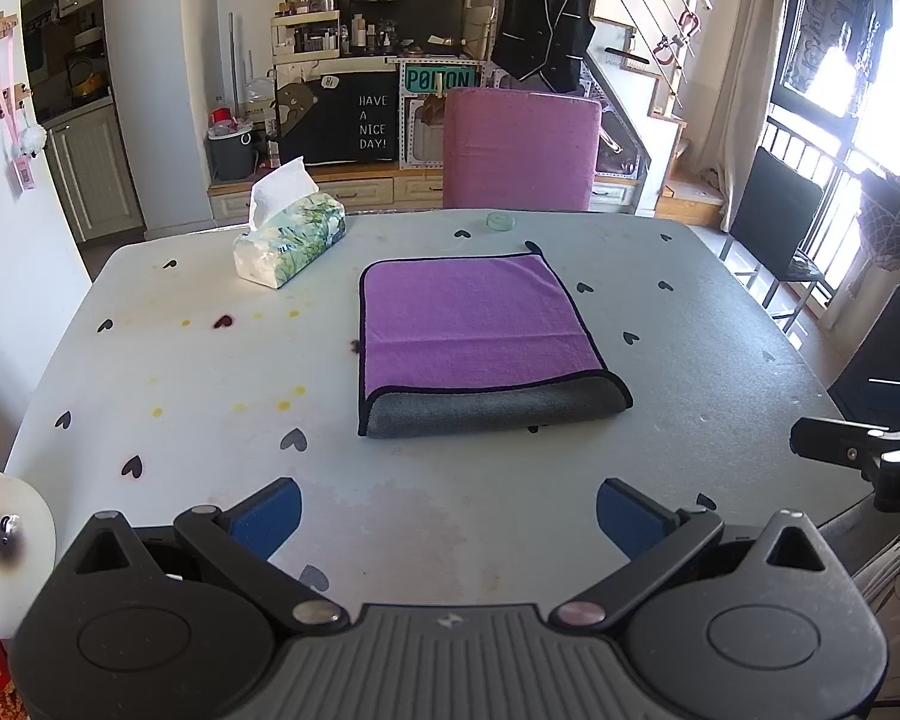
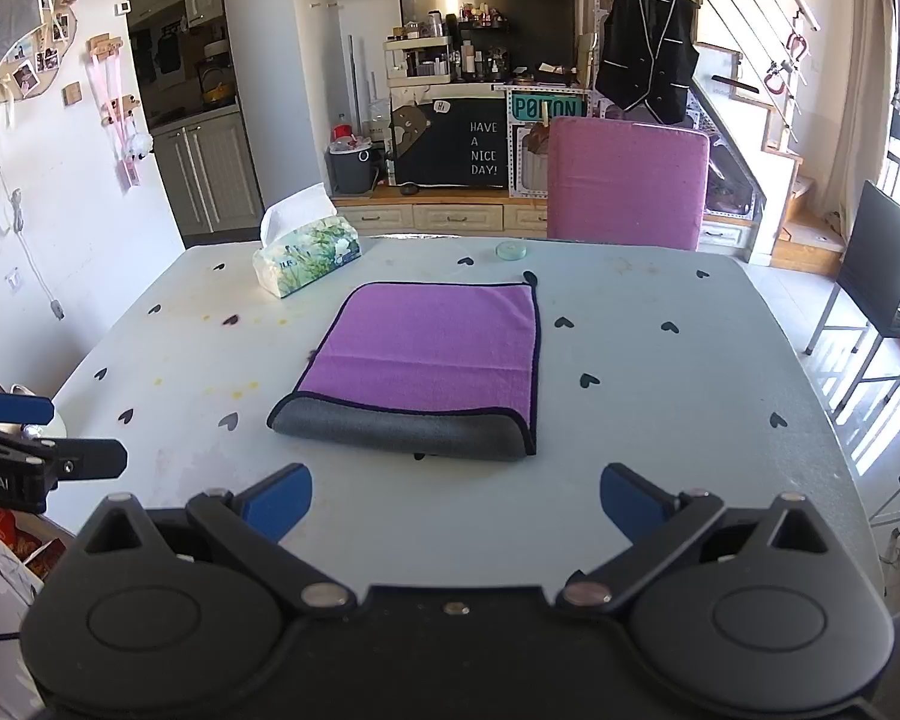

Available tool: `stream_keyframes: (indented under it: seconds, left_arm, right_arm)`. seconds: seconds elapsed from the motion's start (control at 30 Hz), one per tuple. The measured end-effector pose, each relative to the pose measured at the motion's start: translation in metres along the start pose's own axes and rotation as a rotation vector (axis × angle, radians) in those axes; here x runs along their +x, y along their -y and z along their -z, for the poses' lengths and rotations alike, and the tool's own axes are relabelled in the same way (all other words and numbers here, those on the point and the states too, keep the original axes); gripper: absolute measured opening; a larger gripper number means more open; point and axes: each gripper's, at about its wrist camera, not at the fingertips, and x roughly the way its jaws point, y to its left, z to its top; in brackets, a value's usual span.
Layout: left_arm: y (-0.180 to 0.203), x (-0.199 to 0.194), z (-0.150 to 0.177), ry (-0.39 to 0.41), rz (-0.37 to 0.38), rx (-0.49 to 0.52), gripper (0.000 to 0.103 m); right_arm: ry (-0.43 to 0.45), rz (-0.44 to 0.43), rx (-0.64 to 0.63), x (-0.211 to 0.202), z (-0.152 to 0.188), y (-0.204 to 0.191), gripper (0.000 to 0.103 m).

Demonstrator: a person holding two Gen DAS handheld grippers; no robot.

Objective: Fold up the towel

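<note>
A purple towel with a black hem lies folded on the pale table, its grey underside showing as a rolled fold at the near edge. It also shows in the right wrist view. My left gripper is open and empty, held above the near table edge, short of the towel. My right gripper is open and empty too, a little back from the towel's near fold. The right gripper's side shows at the right edge of the left wrist view.
A tissue box stands at the far left of the table, and a small glass dish at the far edge. A pink chair stands behind the table. A white bowl-like object sits at the near left.
</note>
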Motion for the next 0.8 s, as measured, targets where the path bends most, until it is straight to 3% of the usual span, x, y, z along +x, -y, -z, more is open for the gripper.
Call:
stream_keyframes:
  seconds: [0.8]
  left_arm:
    - [-0.0006,-0.0005,0.0002,0.003,-0.001,0.002,0.103]
  right_arm:
    - [-0.006,0.005,-0.004,0.0003,0.0014,-0.002,0.102]
